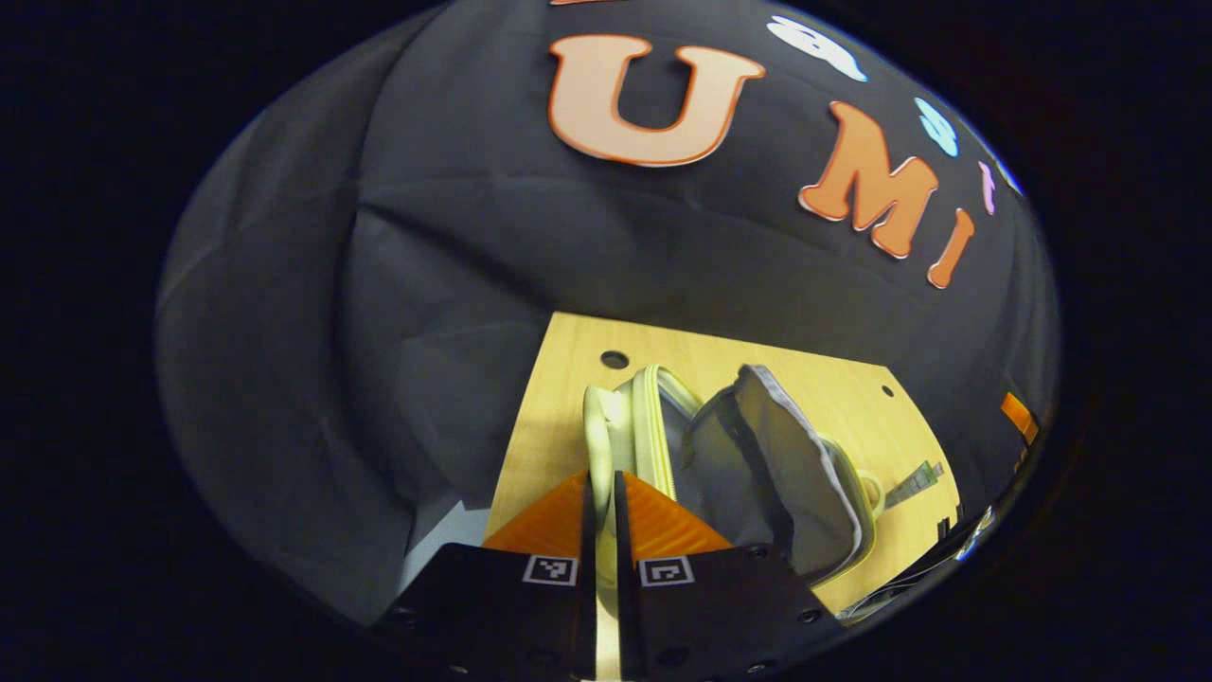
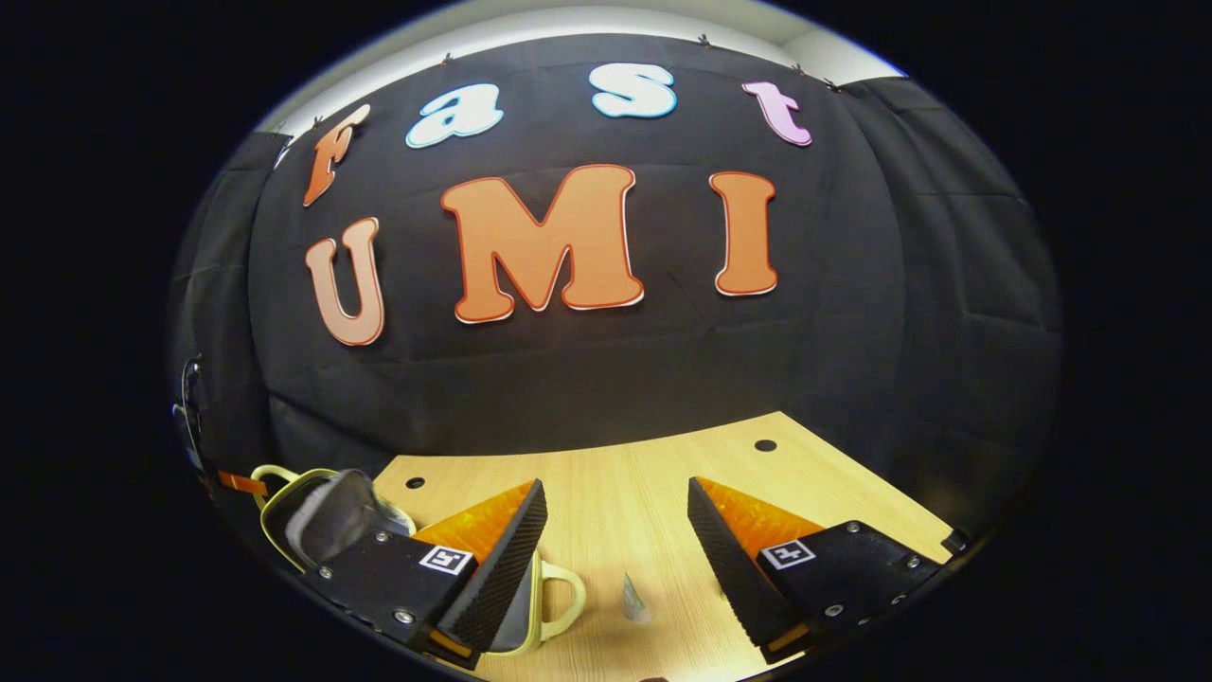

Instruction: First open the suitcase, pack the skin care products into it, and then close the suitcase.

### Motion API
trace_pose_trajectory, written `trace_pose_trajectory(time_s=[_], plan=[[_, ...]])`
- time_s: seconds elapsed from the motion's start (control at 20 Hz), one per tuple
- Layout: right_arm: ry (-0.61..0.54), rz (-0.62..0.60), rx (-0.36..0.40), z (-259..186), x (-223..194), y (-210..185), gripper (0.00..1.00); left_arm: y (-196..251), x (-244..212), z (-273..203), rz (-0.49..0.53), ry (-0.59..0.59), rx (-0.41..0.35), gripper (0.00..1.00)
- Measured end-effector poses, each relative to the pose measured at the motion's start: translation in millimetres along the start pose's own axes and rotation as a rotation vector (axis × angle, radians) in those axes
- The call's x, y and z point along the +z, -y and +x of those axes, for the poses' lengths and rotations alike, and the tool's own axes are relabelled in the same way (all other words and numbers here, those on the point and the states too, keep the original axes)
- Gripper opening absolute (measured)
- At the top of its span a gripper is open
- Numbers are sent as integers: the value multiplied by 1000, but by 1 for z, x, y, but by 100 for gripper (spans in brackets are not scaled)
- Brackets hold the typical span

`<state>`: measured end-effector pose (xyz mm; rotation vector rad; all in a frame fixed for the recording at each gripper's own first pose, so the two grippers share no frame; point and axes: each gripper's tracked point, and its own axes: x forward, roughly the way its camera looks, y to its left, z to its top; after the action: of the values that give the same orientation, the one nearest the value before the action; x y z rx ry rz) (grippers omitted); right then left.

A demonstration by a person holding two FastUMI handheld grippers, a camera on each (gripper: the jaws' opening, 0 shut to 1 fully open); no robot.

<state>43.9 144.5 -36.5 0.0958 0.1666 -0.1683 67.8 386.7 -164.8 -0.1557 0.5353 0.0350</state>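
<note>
A small pale yellow suitcase (image 1: 653, 417) lies open on the wooden table (image 1: 568, 379), showing its grey lining and a raised grey divider flap (image 1: 786, 455). My left gripper (image 1: 604, 478) is shut on the edge of the case's pale shell, which runs down between the two orange fingers. A small tube (image 1: 914, 483) lies on the table beyond the case's handle (image 1: 871, 493). In the right gripper view the suitcase (image 2: 312, 511) sits at the lower left, its handle (image 2: 559, 592) beside the same tube (image 2: 632, 599). My right gripper (image 2: 615, 485) hangs open above the bare table (image 2: 644, 455).
Round holes (image 1: 614, 360) mark the tabletop near its far edge, with another hole (image 2: 765, 445) in the right gripper view. The black cloth wall stands close behind the table. The table's left edge (image 1: 516, 445) runs just beside the suitcase.
</note>
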Motion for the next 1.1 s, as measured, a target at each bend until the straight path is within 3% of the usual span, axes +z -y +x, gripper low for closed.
trace_pose_trajectory(time_s=[0.15, 0.3, 0.65, 0.9, 1.05, 1.1], plan=[[-12, 3, -22, -1, 1, 9, 95, -37, -32, 16, -25, -51, 50, 10], [-16, -13, -38, 0, 2, 13, 95, -60, -56, 39, -60, -88, 52, 10], [-38, -49, -54, -5, -8, 20, 95, -88, -114, 79, -94, -158, 94, 10], [-29, -46, -52, -7, -7, 22, 95, -95, -123, 87, -98, -165, 133, 10], [-31, -46, -53, -10, -11, 25, 95, -101, -107, 77, -25, -145, 177, 20], [-30, -43, -52, -10, -12, 25, 95, -99, -102, 72, -8, -132, 176, 32]])
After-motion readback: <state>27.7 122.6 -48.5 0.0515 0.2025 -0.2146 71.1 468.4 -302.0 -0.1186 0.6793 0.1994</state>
